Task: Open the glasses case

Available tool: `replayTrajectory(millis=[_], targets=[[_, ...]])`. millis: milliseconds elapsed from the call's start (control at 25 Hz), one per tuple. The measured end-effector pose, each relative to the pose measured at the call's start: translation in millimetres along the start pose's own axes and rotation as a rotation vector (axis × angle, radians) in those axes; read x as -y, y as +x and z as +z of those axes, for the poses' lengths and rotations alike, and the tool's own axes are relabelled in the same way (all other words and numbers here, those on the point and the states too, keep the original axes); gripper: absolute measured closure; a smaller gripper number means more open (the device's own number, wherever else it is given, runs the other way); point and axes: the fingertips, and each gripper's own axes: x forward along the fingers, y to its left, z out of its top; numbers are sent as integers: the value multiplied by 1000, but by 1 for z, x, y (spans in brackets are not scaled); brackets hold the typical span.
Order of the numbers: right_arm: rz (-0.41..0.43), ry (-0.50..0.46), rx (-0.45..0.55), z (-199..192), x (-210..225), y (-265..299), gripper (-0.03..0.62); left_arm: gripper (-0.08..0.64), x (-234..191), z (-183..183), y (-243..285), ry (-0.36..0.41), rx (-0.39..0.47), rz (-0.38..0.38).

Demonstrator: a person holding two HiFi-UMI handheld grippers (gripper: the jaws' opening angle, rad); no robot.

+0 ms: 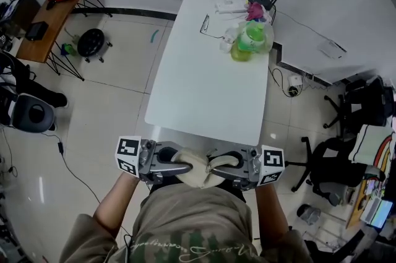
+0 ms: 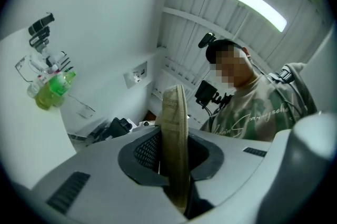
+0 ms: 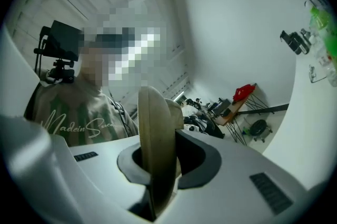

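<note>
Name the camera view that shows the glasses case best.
Head view: the glasses case shows whole, held between the left gripper and right gripper. The left gripper view shows the case only edge-on between its jaws; the right gripper view likewise.

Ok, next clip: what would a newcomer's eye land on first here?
First, the beige glasses case, held in the air close to the person's body, just short of the near edge of the white table. The left gripper and the right gripper each clamp one side of it. After that, the green bottles among the clutter at the table's far end.
</note>
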Motion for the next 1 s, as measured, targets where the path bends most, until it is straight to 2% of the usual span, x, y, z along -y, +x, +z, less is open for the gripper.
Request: replayTrajectory(millis=[120,240,440,520,560,600,680,720,760,840,880,1000], targets=[[61,17,36,3,-4,-2,529,491,6,6,6,-52,60,-104],[118,39,73,9,-4,-12,529,491,4,12,18,-102,111,-176],[235,84,97,23,-1,-46,529,485,-9,14,53,-142,72,-291],[246,98,116,30,9,-62,529,482,-24,18,66,-155,72,-292],[218,98,126,35,19,-72,529,480,-37,20,71,-141,76,-251],[158,95,136,39,36,-83,529,480,-55,24,75,-109,83,-175],[-12,93,141,43,80,-108,529,482,-97,26,74,-29,98,22],[-84,97,132,41,101,-119,529,480,-114,24,71,-4,97,91],[-135,104,121,38,117,-129,529,459,-124,20,69,2,93,125],[-187,130,120,34,139,-146,529,408,-135,16,64,-10,91,153],[-206,148,131,34,150,-155,529,408,-141,18,61,-5,89,184],[-292,230,185,42,190,-183,529,408,-164,28,37,53,65,385]])
